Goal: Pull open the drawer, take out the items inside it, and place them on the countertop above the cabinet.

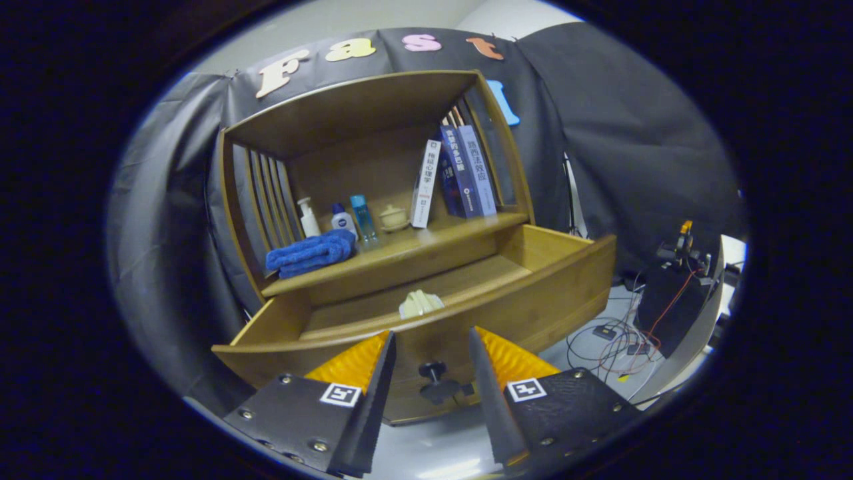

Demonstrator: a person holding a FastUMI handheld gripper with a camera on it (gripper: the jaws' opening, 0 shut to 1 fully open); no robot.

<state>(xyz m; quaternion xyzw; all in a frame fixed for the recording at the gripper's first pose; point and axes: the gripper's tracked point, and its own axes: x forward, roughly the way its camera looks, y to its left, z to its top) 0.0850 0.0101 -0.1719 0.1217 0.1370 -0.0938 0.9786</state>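
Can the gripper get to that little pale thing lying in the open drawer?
Probably yes. The drawer is pulled out and the pale item lies uncovered near its front wall. The gripper is open, with the knob between its fingers, so it would likely need to lift over that wall first.

Wooden drawer [426,313] pulled fully open, dark knob [433,371] on its front. Pale folded item [420,303] lies inside, touching the front wall. Countertop [413,250] sits directly above.
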